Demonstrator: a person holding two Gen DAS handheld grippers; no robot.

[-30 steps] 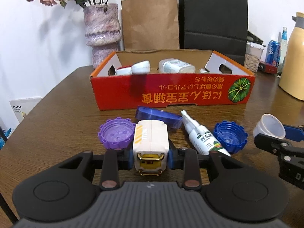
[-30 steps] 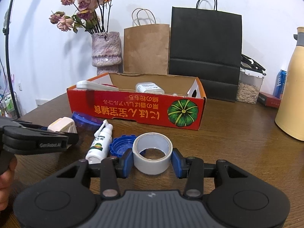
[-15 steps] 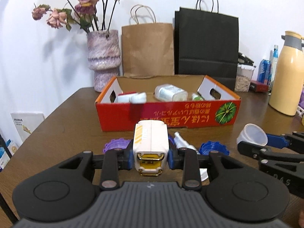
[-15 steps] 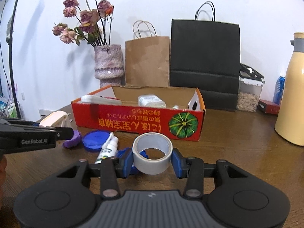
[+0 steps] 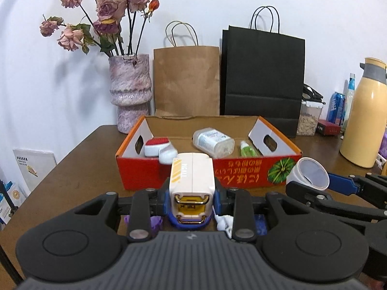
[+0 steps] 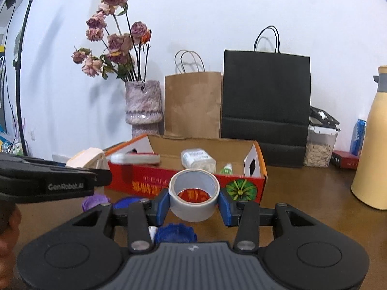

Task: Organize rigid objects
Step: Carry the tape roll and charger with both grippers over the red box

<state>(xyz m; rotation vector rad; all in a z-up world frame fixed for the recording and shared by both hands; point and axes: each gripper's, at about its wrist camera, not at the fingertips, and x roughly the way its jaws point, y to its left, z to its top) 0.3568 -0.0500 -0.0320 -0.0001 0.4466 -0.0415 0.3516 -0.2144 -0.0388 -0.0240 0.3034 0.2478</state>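
Note:
My left gripper (image 5: 192,199) is shut on a white box-shaped object with gold clasps (image 5: 192,181), held above the table in front of the red cardboard box (image 5: 241,172). My right gripper (image 6: 194,204) is shut on a roll of grey tape (image 6: 194,199), also lifted; the tape also shows in the left wrist view (image 5: 310,172). The red box (image 6: 150,182) holds a clear bottle (image 5: 214,142), a red-and-white item (image 5: 157,146) and a small green bottle (image 5: 246,149). Blue (image 6: 175,233) and purple (image 6: 94,200) caps lie on the table below.
Behind the box stand a vase of dried roses (image 5: 130,91), a brown paper bag (image 5: 186,79) and a black paper bag (image 5: 262,72). A yellow thermos (image 5: 365,116), a food jar (image 5: 309,118) and cans are at the right.
Both grippers have risen from the table with their objects and moved toward the red box. The caps and spray bottle on the table have dropped below the grippers.

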